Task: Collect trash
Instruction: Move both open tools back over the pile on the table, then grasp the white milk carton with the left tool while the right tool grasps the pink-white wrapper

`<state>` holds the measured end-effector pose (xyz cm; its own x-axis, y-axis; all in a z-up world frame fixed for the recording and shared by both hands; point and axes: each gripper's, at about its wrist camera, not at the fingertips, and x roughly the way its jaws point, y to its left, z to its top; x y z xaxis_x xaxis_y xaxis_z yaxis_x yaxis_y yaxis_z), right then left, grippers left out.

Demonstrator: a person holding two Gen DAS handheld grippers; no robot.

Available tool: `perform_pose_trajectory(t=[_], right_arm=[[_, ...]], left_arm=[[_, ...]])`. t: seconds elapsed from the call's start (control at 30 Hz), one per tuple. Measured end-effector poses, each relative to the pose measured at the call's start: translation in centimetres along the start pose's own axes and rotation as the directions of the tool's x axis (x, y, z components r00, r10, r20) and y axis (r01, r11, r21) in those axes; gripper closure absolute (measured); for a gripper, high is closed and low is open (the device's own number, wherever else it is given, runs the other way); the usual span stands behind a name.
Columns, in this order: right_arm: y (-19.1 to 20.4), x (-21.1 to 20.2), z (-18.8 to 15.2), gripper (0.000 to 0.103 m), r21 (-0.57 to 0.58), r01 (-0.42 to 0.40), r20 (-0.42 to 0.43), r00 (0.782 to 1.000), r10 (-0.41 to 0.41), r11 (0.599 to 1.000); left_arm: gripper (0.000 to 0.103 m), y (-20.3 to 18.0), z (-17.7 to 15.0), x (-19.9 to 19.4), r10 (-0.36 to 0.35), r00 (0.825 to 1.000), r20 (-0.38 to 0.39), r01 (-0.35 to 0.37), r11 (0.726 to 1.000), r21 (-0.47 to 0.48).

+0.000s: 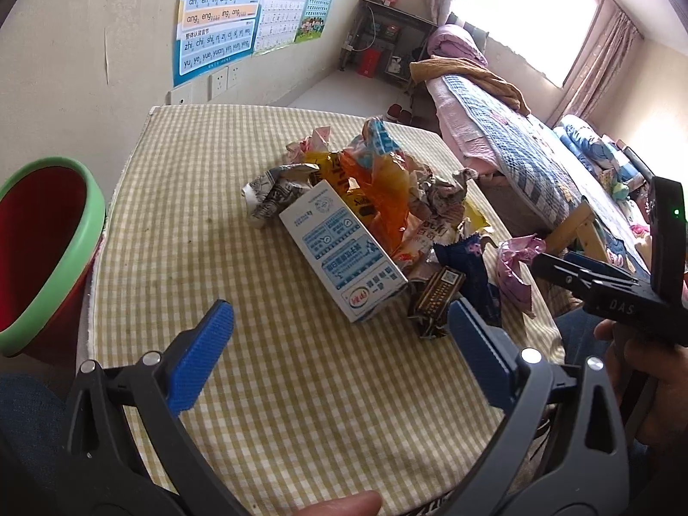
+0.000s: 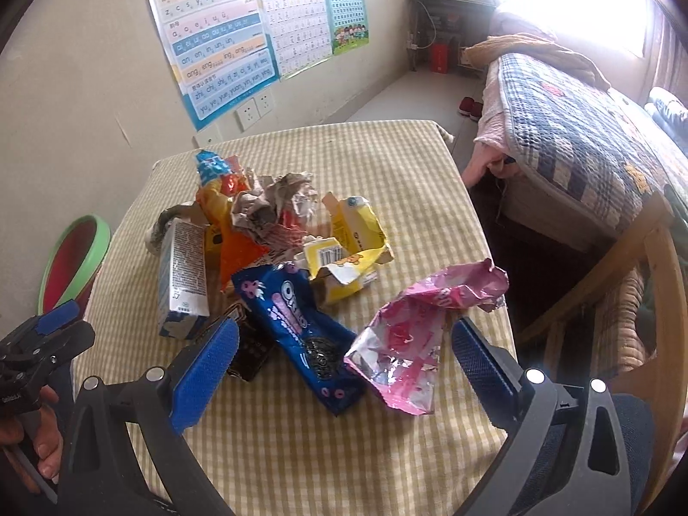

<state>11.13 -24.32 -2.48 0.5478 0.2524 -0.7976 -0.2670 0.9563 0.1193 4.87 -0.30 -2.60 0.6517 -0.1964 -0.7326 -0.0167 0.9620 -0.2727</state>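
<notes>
Both the left gripper [image 1: 339,331] and right gripper [image 2: 344,344] hover with fingers spread wide and empty above the checked bench [image 1: 215,198], where the trash pile [image 1: 357,215] fills mid-frame, the red bin [image 1: 38,241] at far left.

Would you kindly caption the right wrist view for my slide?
Open right gripper hovers over an Oreo wrapper and pink wrapper on the checked table.
</notes>
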Motion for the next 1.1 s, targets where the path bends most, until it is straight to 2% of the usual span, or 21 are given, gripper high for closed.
perform_pose_trajectory(t=[0.7, 1.1], right_arm=[[-3.4, 4.2, 0.0, 0.007, 0.156, -0.015, -0.076, 0.997, 0.027, 0.988], [-4.1, 6.1, -0.1, 0.009, 0.171, -0.002, -0.104, 0.994, 0.02, 0.985]], left_arm=[[0.006, -0.7, 1.5, 4.4, -0.03, 0.997, -0.078, 0.025, 0.998, -0.064], [0.016, 1.1, 2.5, 8.6, -0.056, 0.985, -0.163, 0.023, 0.98, -0.198]])
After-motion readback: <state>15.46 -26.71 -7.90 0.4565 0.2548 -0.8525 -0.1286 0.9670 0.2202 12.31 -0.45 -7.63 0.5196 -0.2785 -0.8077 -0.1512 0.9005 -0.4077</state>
